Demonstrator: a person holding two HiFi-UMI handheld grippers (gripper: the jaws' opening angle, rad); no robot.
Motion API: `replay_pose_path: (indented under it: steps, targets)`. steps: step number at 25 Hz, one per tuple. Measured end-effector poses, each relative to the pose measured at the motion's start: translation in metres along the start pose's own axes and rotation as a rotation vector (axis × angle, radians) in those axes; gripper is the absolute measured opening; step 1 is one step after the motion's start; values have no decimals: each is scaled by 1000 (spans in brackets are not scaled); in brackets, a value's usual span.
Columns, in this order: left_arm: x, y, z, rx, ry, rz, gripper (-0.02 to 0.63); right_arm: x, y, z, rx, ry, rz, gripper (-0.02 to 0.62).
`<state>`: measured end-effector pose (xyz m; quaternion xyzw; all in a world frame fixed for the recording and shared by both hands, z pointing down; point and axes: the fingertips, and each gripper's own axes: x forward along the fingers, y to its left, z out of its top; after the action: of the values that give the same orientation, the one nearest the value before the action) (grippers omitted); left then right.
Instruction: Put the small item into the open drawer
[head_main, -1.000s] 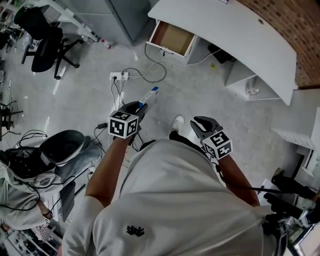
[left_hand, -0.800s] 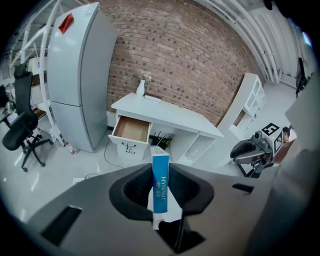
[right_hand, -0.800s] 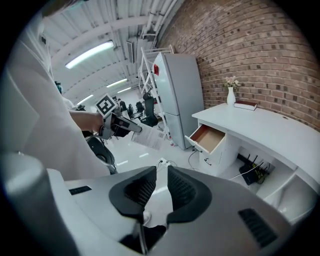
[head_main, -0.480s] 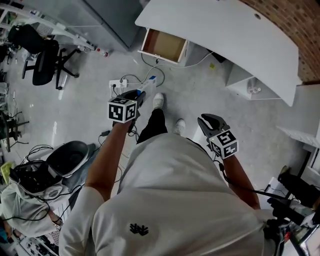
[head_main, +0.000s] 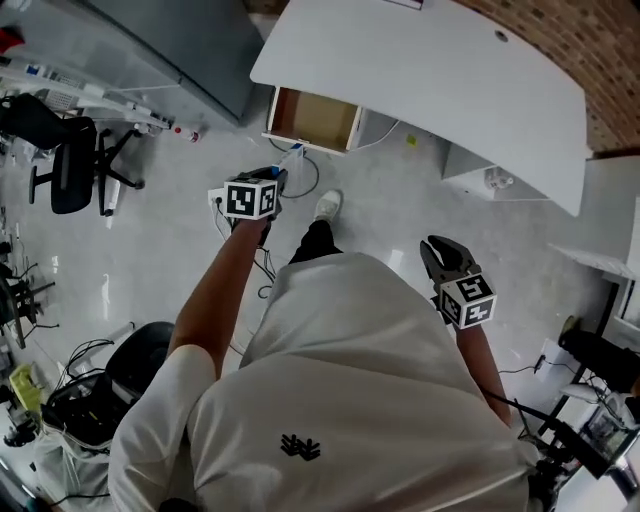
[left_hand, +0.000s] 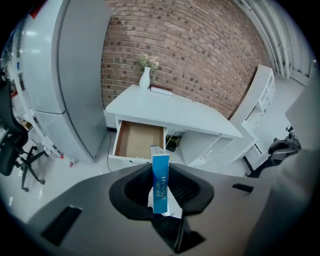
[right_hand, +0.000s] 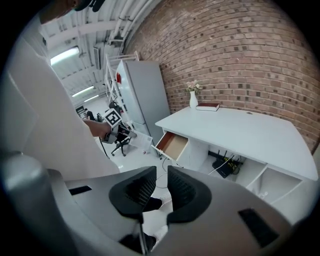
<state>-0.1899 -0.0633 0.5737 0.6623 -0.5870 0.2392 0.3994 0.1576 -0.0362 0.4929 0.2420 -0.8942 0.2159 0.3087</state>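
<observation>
As the person (head_main: 340, 390) has walked up over the last sec, the left tool (head_main: 279, 178) has gone from well short of the drawer (head_main: 312, 117) to near its front. In the head view the tip of the box (left_hand: 160, 181) now sits just by the drawer's front rim, where a sec ago a stretch of floor (head_main: 400, 200) lay btwn them. Grip is unchanged: the left tool pinches the blue-and-white box upright btwn its pads, by its lower part. The drawer stands pulled out from under the white worktop (head_main: 430, 90), brown inside, nothing in it. The right tool (right_hand: 160, 192) hangs back by the person's side, jaws a bit apart w/ nothing btwn them. For the task: the carry looks nearly over; what's left, I'd say, is to reach fwd over the rim, lower and let go. How high the box rides above the drawer can't be told
</observation>
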Motion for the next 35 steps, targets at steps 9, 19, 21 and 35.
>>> replay_pose_path:
  steps: [9,19,21,35]
  targets:
    - [78,82,70,-40,47,40,98,46,-17,66,64,48,-58,92]
    - [190,164,114,-66,128,56,100,122,-49,124,125,109,-119,92]
    - [218,190,122,-93,142,61,98,148,-55,138,130,123,-130,91]
    - [302,258,121,-294,182,107,100,196,-55,151,137,256,-168,91]
